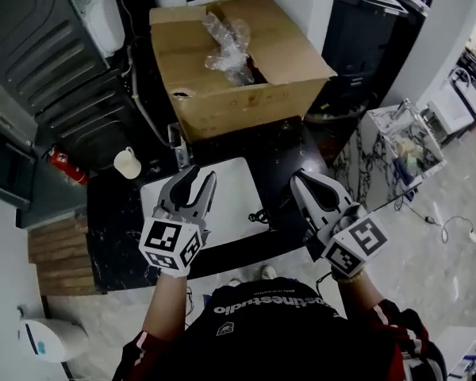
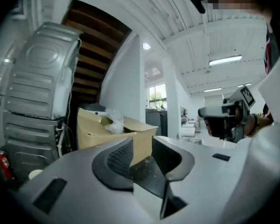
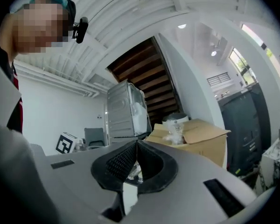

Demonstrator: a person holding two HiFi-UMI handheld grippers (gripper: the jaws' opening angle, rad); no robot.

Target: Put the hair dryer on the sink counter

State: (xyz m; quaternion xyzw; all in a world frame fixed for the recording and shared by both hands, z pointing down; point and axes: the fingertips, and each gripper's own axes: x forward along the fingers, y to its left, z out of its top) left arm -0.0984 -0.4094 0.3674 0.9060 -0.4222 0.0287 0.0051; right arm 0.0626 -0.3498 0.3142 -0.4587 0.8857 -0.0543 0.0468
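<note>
Head view shows both your tools low over the counter (image 1: 115, 213), and no hair dryer in any view. It may lie in the box (image 1: 246, 94) under the wrap (image 1: 226, 42), but that is only a guess.

Your left gripper (image 1: 198, 179) has its jaws partly apart with nothing between them. Your right gripper (image 1: 300, 179) has its tips closed together and holds nothing, so it cannot take anything until you open it.

If you reach into the box, the wrap could catch on a jaw and come out with the dryer, or hide your grip so you close on plastic alone. A trailing lead could snag the box flap.

At set-down the bare stone is only a narrow band around the white sink (image 1: 238, 189). Aim carelessly and the dryer could slide into the sink or off the near edge. The cup (image 1: 128, 163) at the left could be knocked over by your arm. A small dark tangle, perhaps a cord (image 1: 258, 215), sits at the sink's right rim.

The counter is black, glossy and veined. A grey appliance (image 1: 55, 54) stands at the left, wooden steps (image 1: 59, 248) lie below it, and the pale floor (image 1: 428, 236) is on your right.
</note>
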